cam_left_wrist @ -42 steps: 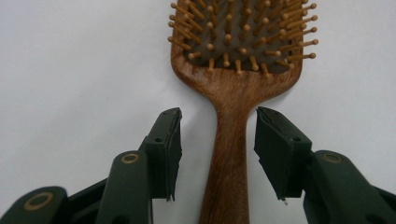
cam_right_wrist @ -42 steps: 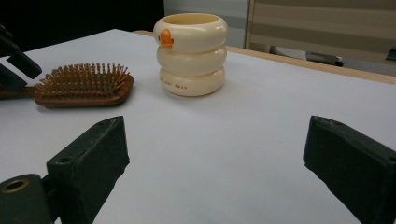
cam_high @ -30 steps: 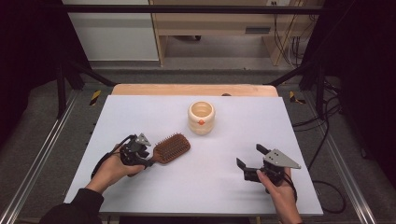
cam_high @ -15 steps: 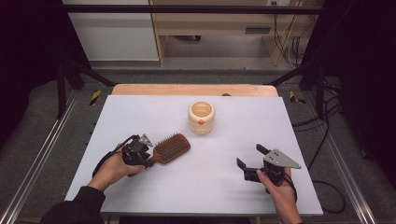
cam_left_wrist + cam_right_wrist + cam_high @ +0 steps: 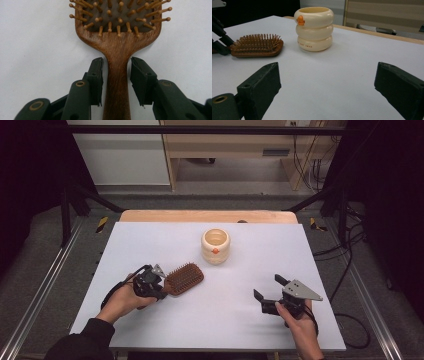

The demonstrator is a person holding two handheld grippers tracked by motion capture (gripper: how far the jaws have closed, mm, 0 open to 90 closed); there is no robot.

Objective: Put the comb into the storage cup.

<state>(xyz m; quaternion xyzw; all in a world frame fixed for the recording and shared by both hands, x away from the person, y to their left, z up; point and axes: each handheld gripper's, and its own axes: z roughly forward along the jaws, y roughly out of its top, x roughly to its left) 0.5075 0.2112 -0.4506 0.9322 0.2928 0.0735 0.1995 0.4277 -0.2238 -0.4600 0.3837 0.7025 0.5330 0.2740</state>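
A wooden paddle hairbrush [image 5: 184, 278] lies bristles up on the white table, left of centre. My left gripper [image 5: 160, 288] is at its handle end. In the left gripper view the brush handle [image 5: 117, 82] runs between the two pads [image 5: 96, 80], with a thin gap on each side. The jaws have just been closing around it and do not press on it. My right gripper [image 5: 267, 286] rests at the front right with its jaws wide apart and nothing between them [image 5: 327, 82]. The brush [image 5: 257, 46] also lies at the left of the right gripper view.
A cream ringed cup [image 5: 215, 246] with an orange mark stands upright behind the brush, near the table's middle [image 5: 314, 28]. A wooden strip [image 5: 207, 216] borders the table's far edge. Metal rails and cables run along both sides.
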